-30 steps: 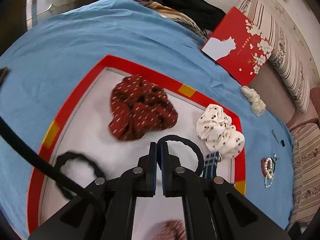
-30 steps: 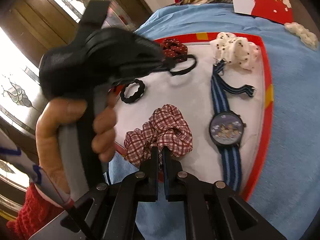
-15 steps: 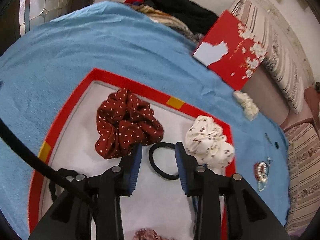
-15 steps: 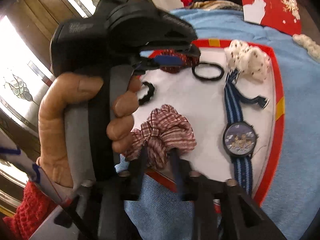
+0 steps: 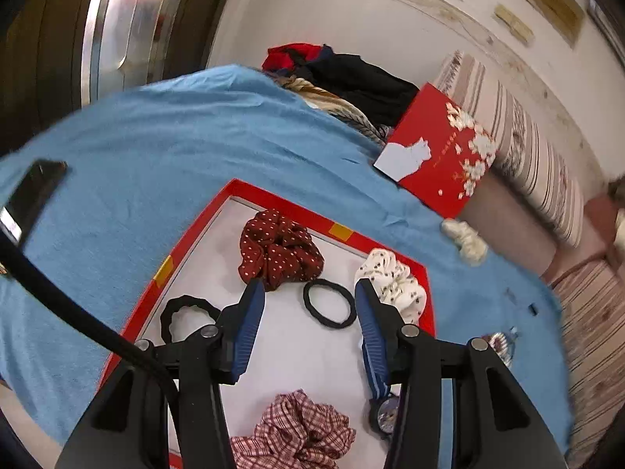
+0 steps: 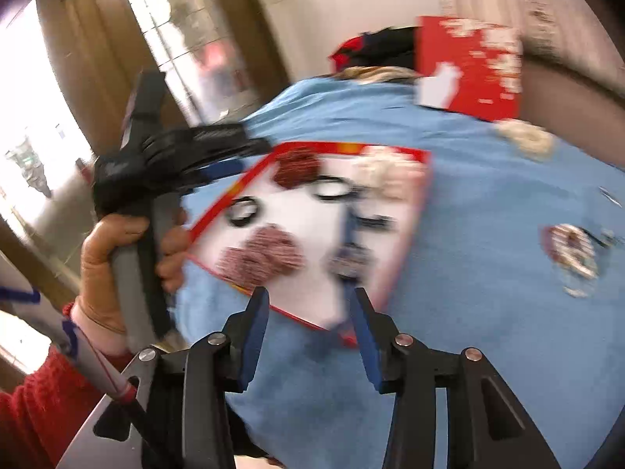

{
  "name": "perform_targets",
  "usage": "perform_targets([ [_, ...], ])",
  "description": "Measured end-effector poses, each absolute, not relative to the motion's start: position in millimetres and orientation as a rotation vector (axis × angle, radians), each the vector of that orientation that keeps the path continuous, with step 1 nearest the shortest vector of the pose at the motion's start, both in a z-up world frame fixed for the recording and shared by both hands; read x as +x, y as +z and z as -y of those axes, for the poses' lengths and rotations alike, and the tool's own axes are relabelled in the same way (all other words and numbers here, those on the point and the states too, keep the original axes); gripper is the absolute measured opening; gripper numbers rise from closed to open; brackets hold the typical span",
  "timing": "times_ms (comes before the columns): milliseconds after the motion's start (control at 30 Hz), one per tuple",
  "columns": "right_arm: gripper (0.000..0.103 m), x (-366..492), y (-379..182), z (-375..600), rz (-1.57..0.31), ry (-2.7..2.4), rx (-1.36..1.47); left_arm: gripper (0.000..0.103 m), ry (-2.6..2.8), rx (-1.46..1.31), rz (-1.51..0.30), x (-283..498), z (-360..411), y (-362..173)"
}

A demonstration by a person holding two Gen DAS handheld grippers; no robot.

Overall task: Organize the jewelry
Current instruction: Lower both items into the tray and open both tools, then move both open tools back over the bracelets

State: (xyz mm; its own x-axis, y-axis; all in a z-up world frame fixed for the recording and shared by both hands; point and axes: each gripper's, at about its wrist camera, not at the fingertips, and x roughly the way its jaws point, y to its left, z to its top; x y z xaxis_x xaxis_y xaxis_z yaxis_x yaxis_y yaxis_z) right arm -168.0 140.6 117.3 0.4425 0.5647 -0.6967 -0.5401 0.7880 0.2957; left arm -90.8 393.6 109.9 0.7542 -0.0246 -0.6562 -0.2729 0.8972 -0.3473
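A red-rimmed white tray (image 5: 195, 234) lies on a blue cloth. In it lie a dark red dotted scrunchie (image 5: 279, 250), a thin black hair tie (image 5: 329, 308), a white dotted scrunchie (image 5: 392, 283), a wavy black tie (image 5: 183, 314), a plaid scrunchie (image 5: 297, 434) and a blue watch (image 5: 384, 410). My left gripper (image 5: 308, 297) is open and empty above the tray, just short of the thin black tie. My right gripper (image 6: 308, 305) is open and empty, back over the tray's near edge (image 6: 297, 314); that view is blurred. The left gripper also shows in the right wrist view (image 6: 218, 156).
A bead bracelet (image 6: 572, 252) lies on the cloth right of the tray, also in the left view (image 5: 498, 346). A cream scrunchie (image 5: 466, 240) lies beyond the tray. A red flowered box (image 5: 437, 152), piled clothes (image 5: 351, 74) and a striped sofa (image 5: 547, 164) stand behind.
My left gripper let go of the thin black hair tie in the tray, opened wide and drew up and back. My right gripper opened and pulled back from the plaid scrunchie.
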Motion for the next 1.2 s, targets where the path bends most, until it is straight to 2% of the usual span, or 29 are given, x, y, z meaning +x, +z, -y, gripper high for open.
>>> perform_targets([
  [433, 0.048, -149, 89, 84, -0.939, 0.177, 0.147, 0.047, -0.089, -0.277, -0.810, -95, -258, 113],
  [700, 0.048, -134, 73, 119, -0.931, 0.139, 0.239, 0.047, -0.248, -0.188, -0.973, -51, -151, 74],
  [900, 0.048, -109, 68, 128, -0.917, 0.161, 0.283, 0.047, -0.321, -0.255, -1.100, -7, -94, 29],
  [1033, 0.048, -86, 70, 137, -0.897, 0.169, 0.310, 0.046, -0.306, -0.214, -1.071, 11, -69, 26],
  [1100, 0.048, -75, 71, 141, -0.890, 0.169, 0.332, 0.043, -0.302, -0.216, -1.067, 19, -60, 25],
  [1133, 0.048, -70, 71, 142, -0.886, 0.166, 0.341, 0.033, -0.291, -0.208, -1.066, 22, -56, 23],
  [1167, 0.048, -67, 71, 144, -0.884, 0.162, 0.346, 0.017, -0.264, -0.177, -1.062, 25, -51, 21],
  [1200, 0.048, -64, 71, 145, -0.882, 0.157, 0.354, 0.008, -0.244, -0.152, -1.059, 26, -48, 20],
])
